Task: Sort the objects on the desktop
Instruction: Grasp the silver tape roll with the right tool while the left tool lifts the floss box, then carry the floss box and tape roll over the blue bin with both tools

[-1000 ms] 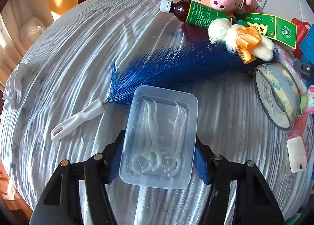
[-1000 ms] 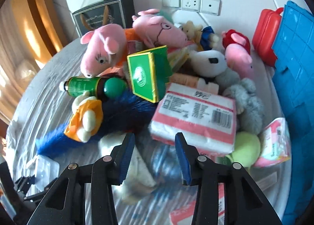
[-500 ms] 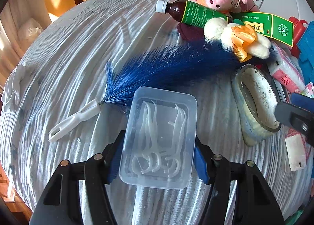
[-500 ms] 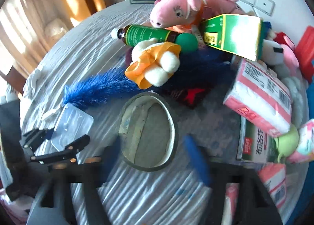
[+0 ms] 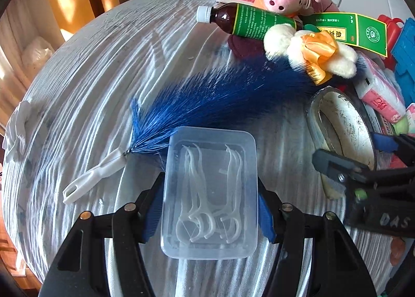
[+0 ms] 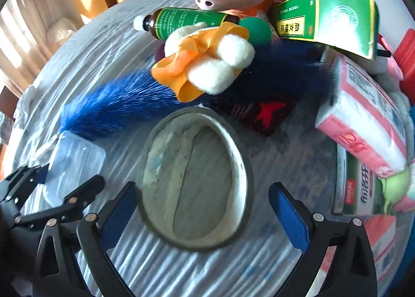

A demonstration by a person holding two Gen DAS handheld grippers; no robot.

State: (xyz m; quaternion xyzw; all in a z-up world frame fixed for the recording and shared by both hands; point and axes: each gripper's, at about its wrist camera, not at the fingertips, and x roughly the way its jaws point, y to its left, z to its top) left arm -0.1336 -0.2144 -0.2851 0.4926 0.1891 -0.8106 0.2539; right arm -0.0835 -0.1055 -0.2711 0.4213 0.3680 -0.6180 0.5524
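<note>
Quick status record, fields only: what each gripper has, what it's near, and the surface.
left gripper: shut on clear floss-pick box
right gripper: open, jaws just widened then eased in; they straddle the tape roll, pads not touching
beside box: blue duster, white handle
behind roll: plush with orange bow, brown bottle
surface: striped cloth

Clear lidded floss-pick box lies flat; worn grey tape roll lies flat beside it

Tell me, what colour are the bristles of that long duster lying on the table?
Deep blue, on a white handle; the duster shows best in the left wrist view.
</note>
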